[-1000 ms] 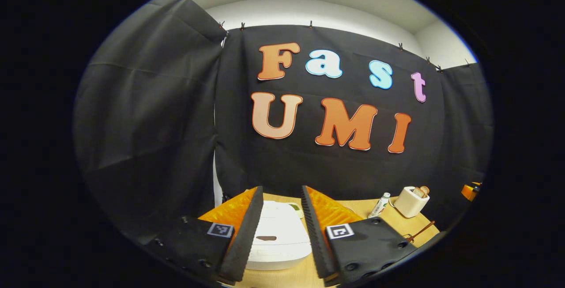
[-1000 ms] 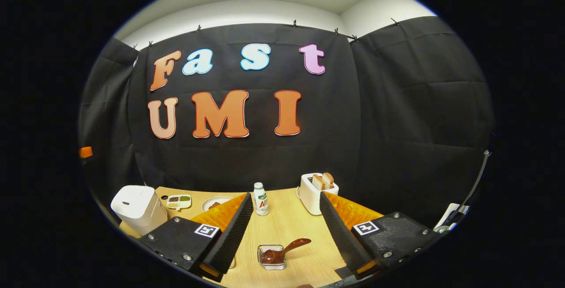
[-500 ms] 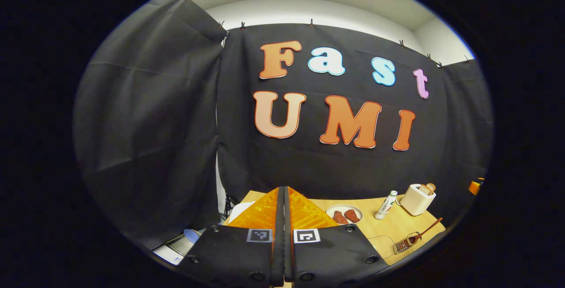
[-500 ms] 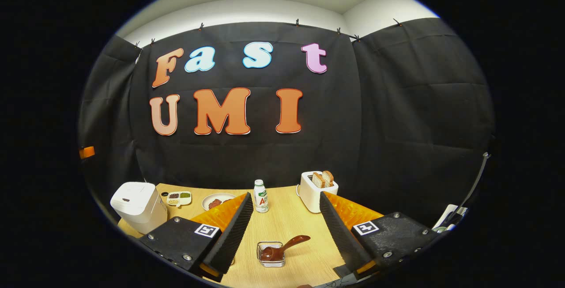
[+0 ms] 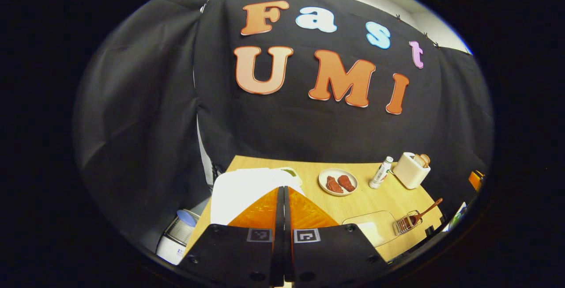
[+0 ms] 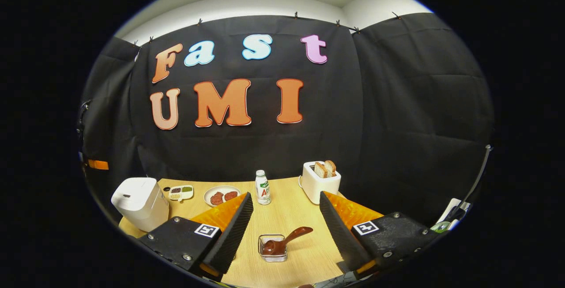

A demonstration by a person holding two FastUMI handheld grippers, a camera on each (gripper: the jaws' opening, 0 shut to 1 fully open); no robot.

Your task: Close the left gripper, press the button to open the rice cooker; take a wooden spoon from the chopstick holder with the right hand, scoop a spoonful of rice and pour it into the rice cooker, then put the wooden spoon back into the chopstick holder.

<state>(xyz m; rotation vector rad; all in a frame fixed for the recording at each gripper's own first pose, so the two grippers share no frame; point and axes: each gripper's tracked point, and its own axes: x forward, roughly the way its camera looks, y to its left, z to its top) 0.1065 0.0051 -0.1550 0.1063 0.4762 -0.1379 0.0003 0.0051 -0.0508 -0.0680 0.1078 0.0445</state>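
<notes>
My left gripper (image 5: 283, 189) is shut with nothing between its fingers and hangs just above the closed lid of the white rice cooker (image 5: 240, 188). The cooker's front is hidden behind the fingers. In the right gripper view the same rice cooker (image 6: 139, 202) stands closed at the table's left end. My right gripper (image 6: 284, 195) is open and empty, above the table. Between and below its fingers sits the small chopstick holder (image 6: 273, 252) with the brown wooden spoon (image 6: 288, 239) leaning in it. From the left gripper view the holder (image 5: 405, 224) and spoon (image 5: 427, 210) stand far right.
A plate of meat (image 5: 337, 182), a small bottle (image 5: 380, 172) and a white toaster (image 5: 410, 169) with bread line the back of the wooden table (image 6: 295, 217). A clear box (image 5: 370, 229) with white contents sits beside the holder. A small divided dish (image 6: 178, 192) lies behind the cooker.
The left gripper went from open to shut, then rose and tilted down over the cooker's lid. The right gripper stayed open and barely shifted.
</notes>
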